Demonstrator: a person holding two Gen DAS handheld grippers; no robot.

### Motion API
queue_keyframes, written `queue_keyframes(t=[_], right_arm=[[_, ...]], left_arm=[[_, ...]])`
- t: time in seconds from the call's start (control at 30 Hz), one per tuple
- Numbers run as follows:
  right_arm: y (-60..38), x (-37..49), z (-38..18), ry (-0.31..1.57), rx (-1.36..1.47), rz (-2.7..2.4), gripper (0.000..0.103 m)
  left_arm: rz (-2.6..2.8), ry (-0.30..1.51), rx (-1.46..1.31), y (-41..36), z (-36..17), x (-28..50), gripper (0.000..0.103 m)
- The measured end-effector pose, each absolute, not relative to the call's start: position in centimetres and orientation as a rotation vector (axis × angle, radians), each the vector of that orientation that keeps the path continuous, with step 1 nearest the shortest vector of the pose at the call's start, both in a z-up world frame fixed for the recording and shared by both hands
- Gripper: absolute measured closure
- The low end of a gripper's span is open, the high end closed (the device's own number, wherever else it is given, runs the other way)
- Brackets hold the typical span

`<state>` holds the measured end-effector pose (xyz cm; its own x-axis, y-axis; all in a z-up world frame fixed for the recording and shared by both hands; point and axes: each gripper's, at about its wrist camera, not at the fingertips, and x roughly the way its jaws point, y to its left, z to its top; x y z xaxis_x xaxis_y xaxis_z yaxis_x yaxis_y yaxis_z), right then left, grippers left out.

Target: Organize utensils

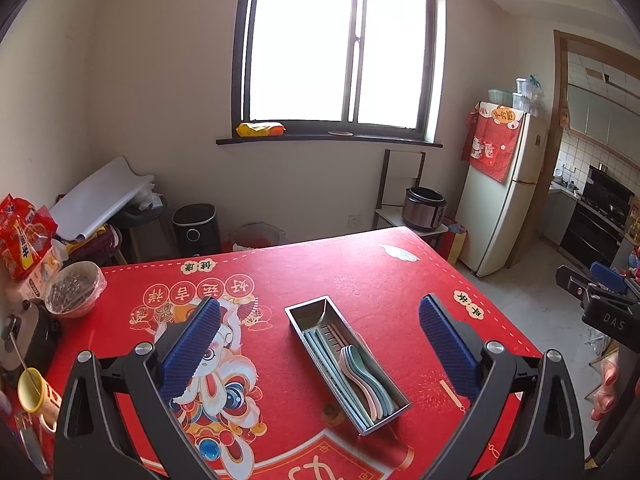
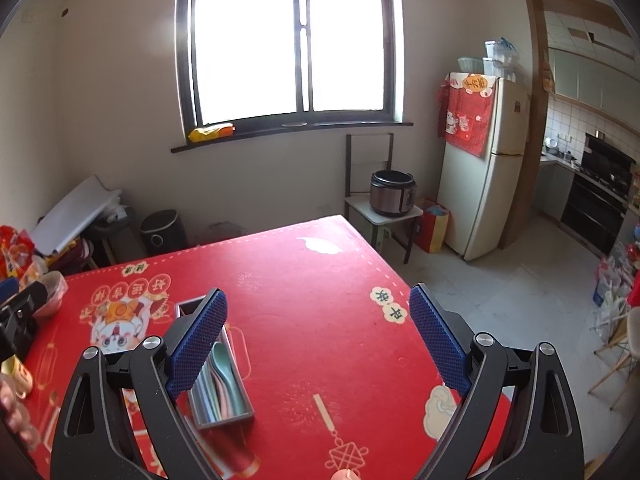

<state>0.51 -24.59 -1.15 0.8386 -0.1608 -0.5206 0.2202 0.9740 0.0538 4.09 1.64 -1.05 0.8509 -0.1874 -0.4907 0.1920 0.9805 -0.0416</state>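
Stainless steel shows on the long narrow utensil tray point(image 1: 312, 320), which lies on the red tablecloth point(image 1: 360, 272) with one end pointing toward the window wall. Inside the tray, pastel spoons point(image 1: 360, 376) in pink, green and blue are nested together at the near end, and pale blue and pink chopsticks point(image 1: 324, 360) run lengthwise beside them, along the tray's left wall. The far end of the tray is bare metal.

Above the tray, the left gripper point(image 1: 320, 340) hovers with its blue ribbed pads spread wide, holding nothing; the tray sits between the pads in the left wrist view. To the right of the tray, the right gripper point(image 2: 318, 336) is also spread wide and empty, over bare cloth, with its left pad overlapping the tray point(image 2: 224, 412) in its own view. Well to the left of the tray, near the table edge, stand a covered bowl point(image 1: 74, 288) and a yellow mug point(image 1: 36, 396).
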Motion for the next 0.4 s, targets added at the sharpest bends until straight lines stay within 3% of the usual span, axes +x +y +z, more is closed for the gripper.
queue_keyframes(t=[0.4], right_arm=[[-24.8,0.48,-1.4,0.556,0.119,-0.218,0.014]], left_arm=[[-0.197,0.522,0.006,1.41,-1.3,4.46,0.006]])
